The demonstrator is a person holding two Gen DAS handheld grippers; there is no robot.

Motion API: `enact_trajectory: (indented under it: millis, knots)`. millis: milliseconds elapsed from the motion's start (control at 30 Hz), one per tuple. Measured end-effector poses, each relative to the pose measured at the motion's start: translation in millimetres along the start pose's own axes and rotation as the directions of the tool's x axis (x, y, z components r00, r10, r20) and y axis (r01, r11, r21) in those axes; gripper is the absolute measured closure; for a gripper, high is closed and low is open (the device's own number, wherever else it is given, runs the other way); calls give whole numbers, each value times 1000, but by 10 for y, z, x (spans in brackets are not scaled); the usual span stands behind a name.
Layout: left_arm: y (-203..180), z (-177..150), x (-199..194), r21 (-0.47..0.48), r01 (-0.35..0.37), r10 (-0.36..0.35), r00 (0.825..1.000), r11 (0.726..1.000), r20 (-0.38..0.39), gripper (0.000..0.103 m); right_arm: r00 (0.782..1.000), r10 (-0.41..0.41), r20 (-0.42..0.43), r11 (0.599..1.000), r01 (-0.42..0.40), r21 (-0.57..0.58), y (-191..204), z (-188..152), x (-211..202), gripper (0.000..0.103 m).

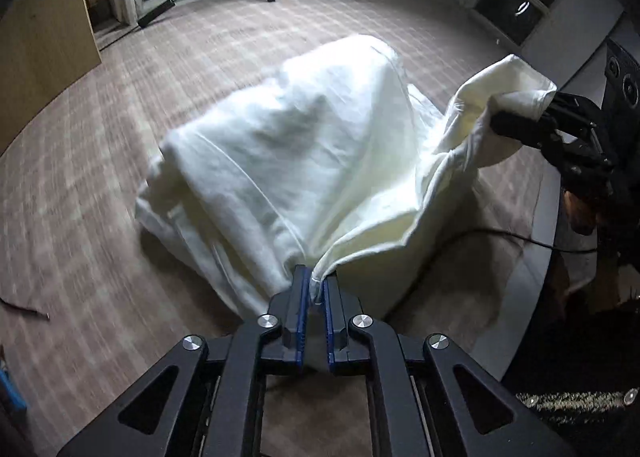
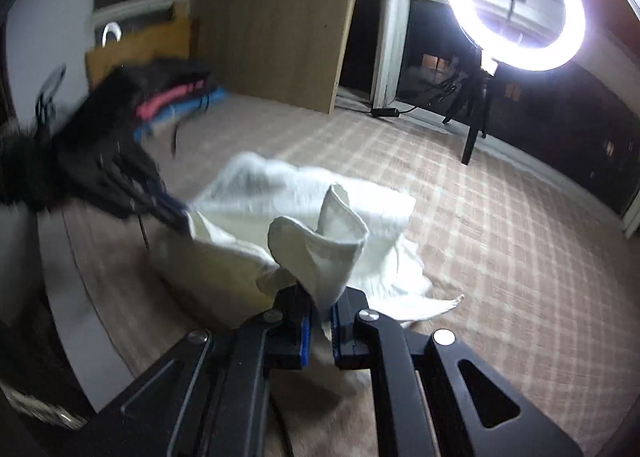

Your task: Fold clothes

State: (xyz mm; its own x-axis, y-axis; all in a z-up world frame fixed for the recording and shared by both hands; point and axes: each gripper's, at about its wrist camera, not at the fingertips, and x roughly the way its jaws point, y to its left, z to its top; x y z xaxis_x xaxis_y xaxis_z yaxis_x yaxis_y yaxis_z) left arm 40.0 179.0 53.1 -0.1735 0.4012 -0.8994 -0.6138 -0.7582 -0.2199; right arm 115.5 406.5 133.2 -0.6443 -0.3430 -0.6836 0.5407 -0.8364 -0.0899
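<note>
White garment [image 1: 288, 161] bunched on the checked bed cover [image 1: 80, 185], left gripper [image 1: 316, 289] clamped on one edge, right gripper [image 2: 320, 309] pinching another, ring light [image 2: 516, 1] beyond, folded clothes pile [image 2: 176, 105] behind the left one.

The white garment [image 1: 288, 161] was a soft, crumpled heap on the checked bed cover, partly lifted. Two of its edges were pulled up from the heap, one edge at each side.
</note>
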Motion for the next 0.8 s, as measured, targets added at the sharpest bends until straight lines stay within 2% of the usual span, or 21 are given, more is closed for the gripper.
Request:
enact_trajectory:
  millis: [133,200,367,433,500,633,700,800]
  knots:
    - [-59,-42,-228,12,35,-35,999,999,-10,93,1000,-15,16,1000,15,-12,53,-64,-208,96]
    - [-140,-38,-361,52,20,-20,1000,998,-1,93,999,-36,16,997,37,-62,147,-94,-299,96]
    - [-149,169,-660,93,1,-8,998,996,68,91,990,-54,-130,985,31,-168,305,-219,-444,88]
    - [-76,291,-721,88,-10,1,995,996,104,90,987,-43,-152,992,25,-122,193,-232,-601,86]
    - [21,406,-728,79,-54,42,988,995,146,89,986,-48,-162,998,42,-45,17,-189,-764,83]
    - [263,657,-514,20,-89,85,983,996,163,89,997,-30,-69,985,41,166,-419,206,-947,80]
    - [340,740,-390,-13,-95,96,981,995,166,89,999,-24,-41,980,32,196,-510,490,-747,80]
    - [398,769,-204,-66,-78,89,980,995,180,89,998,2,-63,975,12,221,-531,839,-75,80]
